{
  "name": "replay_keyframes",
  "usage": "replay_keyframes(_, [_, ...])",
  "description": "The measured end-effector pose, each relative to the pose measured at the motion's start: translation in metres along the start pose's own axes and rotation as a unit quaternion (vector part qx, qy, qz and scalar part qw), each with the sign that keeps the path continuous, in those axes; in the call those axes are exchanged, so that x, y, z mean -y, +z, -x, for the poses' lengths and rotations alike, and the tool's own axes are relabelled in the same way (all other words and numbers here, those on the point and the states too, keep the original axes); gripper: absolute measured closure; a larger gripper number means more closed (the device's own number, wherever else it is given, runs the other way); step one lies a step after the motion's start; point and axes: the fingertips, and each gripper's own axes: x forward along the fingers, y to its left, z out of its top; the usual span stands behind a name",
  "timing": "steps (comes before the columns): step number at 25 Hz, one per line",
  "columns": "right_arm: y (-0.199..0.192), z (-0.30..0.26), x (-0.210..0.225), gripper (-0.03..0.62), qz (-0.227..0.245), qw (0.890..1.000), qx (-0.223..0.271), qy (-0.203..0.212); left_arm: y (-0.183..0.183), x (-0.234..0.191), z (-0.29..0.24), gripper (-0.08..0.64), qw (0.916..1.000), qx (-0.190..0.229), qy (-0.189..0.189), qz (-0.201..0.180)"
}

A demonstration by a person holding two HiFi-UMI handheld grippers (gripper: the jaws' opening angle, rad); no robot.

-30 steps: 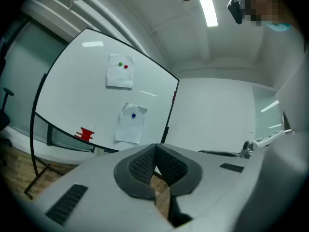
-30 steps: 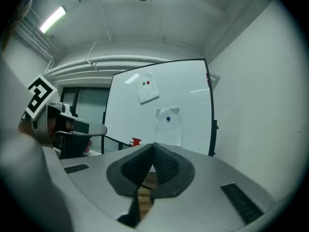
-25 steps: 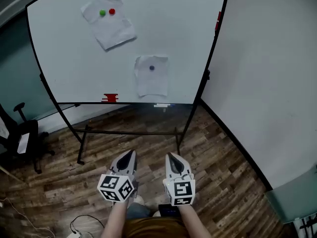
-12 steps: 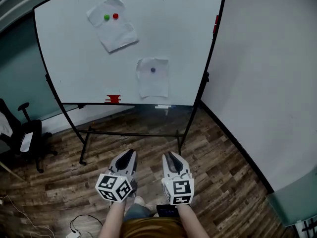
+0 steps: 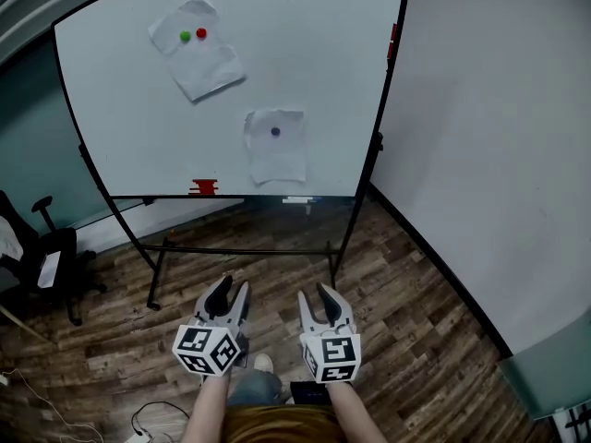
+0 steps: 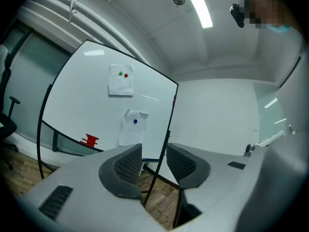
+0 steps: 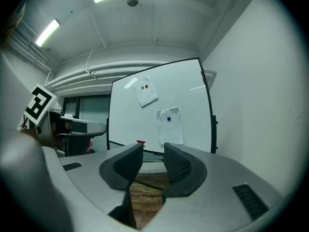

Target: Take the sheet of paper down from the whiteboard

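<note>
A whiteboard (image 5: 120, 127) on a rolling stand faces me. Two paper sheets hang on it. The upper sheet (image 5: 205, 63) is tilted, under a green magnet (image 5: 185, 36) and a red magnet (image 5: 201, 33). The lower sheet (image 5: 277, 160) hangs under one blue magnet (image 5: 275, 131). My left gripper (image 5: 230, 292) and right gripper (image 5: 316, 295) are held side by side, low and well short of the board. Both sets of jaws are opening, with nothing between them. The left gripper (image 6: 154, 149) looks toward the lower sheet (image 6: 129, 134). The right gripper (image 7: 153, 149) points below the lower sheet (image 7: 173, 129).
A red eraser (image 5: 203, 187) and a small white item (image 5: 300, 198) lie on the board's tray. The stand's legs (image 5: 153, 280) spread over the wooden floor. A black office chair (image 5: 51, 257) stands at the left, a white wall (image 5: 489, 155) at the right, cables (image 5: 148, 418) by my feet.
Both grippers' jaws have gone from shut to spread apart. The hands have stayed in place low in front of me; the head view has shifted slightly.
</note>
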Motion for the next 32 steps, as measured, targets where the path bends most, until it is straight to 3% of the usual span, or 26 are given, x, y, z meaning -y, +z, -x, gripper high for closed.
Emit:
replay_keyframes(6, [-0.003,-0.034,0.013,0.454,0.006,1.0,-0.007,0.015,0.009,-0.013,-0.031,0.388,0.9991,0.035,0.005,0.023])
replay_keyframes(9, [-0.004,-0.065,0.024,0.456,0.006,1.0,-0.009,0.023,0.009,-0.027,-0.062,0.388,0.9991,0.032,0.005,0.026])
replay_keyframes(16, [0.003,-0.178,0.059,0.456,0.016,0.999,-0.007,0.033,0.009,-0.086,-0.161,0.387,0.9993,0.02,0.009,0.031])
replay_keyframes(25, [0.026,-0.33,0.089,0.455,0.009,1.0,-0.003,0.016,0.052,-0.173,-0.294,0.387,0.9978,0.021,-0.023,0.059])
replay_keyframes(32, [0.038,-0.406,0.104,0.456,0.017,1.0,0.011,-0.002,0.061,-0.214,-0.355,0.388,0.9973,0.011,-0.044,0.058])
